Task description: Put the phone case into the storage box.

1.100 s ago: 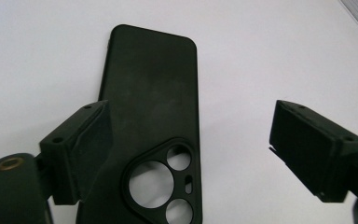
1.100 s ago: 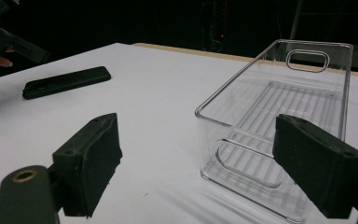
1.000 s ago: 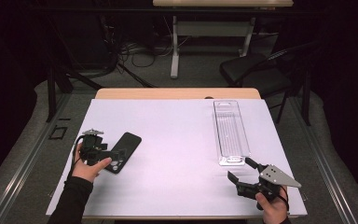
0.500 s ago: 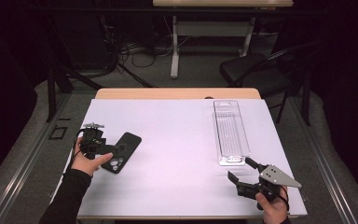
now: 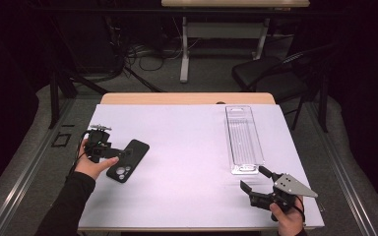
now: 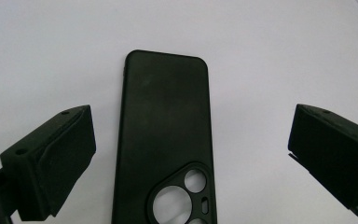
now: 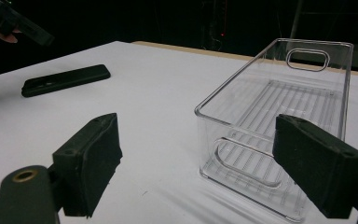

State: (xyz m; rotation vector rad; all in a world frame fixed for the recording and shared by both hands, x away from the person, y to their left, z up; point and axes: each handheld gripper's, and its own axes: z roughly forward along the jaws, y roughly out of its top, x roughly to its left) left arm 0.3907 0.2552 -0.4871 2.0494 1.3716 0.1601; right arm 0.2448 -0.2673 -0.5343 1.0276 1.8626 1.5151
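A black phone case (image 5: 128, 160) lies back up on the white table (image 5: 187, 147), its camera cut-outs toward me. My left gripper (image 5: 114, 152) hovers at the case's left end, open. In the left gripper view the case (image 6: 165, 135) lies between the two spread jaws of that gripper (image 6: 193, 116), untouched. My right gripper (image 5: 254, 180) is open near the front right edge, just short of a clear plastic bin (image 5: 243, 140). The right gripper view shows its jaws (image 7: 196, 126) wide apart and empty, with the bin (image 7: 279, 112) ahead and the case (image 7: 65, 80) far left.
The clear bin is long, narrow and empty, running front to back on the right side of the table. A black chair (image 5: 270, 78) and a desk frame (image 5: 226, 39) stand beyond the far edge. The left gripper (image 7: 9, 21) appears at the top left of the right gripper view.
My left hand and gripper have shifted slightly away from me along the table's left side. The phone case and the right gripper have stayed put.
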